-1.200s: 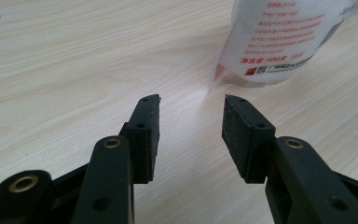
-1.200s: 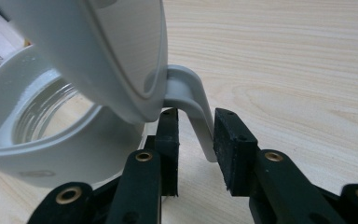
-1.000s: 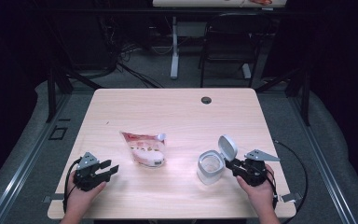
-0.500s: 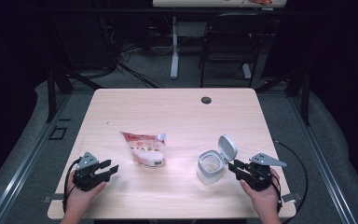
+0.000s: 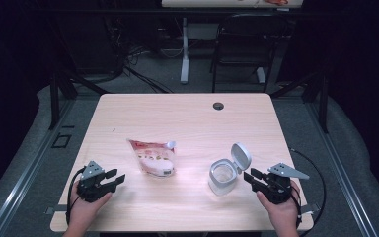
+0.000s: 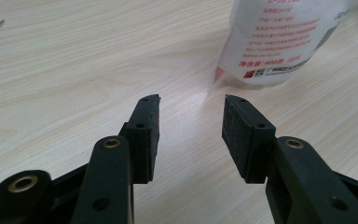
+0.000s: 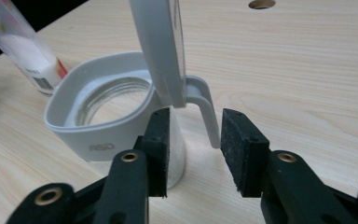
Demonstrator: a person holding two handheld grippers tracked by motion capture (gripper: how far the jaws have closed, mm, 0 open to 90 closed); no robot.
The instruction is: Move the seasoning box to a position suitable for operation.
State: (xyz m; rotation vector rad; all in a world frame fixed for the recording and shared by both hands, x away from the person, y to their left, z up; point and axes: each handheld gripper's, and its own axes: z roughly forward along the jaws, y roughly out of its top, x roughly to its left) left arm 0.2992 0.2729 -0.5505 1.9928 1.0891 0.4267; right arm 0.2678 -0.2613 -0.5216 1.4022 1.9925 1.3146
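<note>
The table (image 5: pixel 187 123) had a pale wood-grain top with a round cable hole (image 5: pixel 218 105) near its far edge. It stood on grey floor in a dark room, with a chair (image 5: pixel 237 44) and loose cables behind it.

Both forearms entered from the near edge. The left hand rested at the near left corner and aimed the left gripper (image 5: pixel 112 178) toward the middle of the table. The right hand sat at the near right corner and aimed the right gripper (image 5: pixel 250 177) leftward at the container (image 5: pixel 222 176).

The left gripper's jaws stood wide apart with bare tabletop between them. The white pouch (image 5: pixel 153 157) with red print lay flat, near and ahead of them, untouched.

The right gripper's jaws had just been opening and now stood wide. In the right gripper view, the container's hinge tab (image 7: pixel 204 109) hung between the pads (image 7: pixel 238 140); the left pad seemed to lie against the container wall, though contact could not be confirmed. The white container stood upright just left of that gripper, its lid (image 5: pixel 241 157) raised on the hinge and the glass interior exposed
</note>
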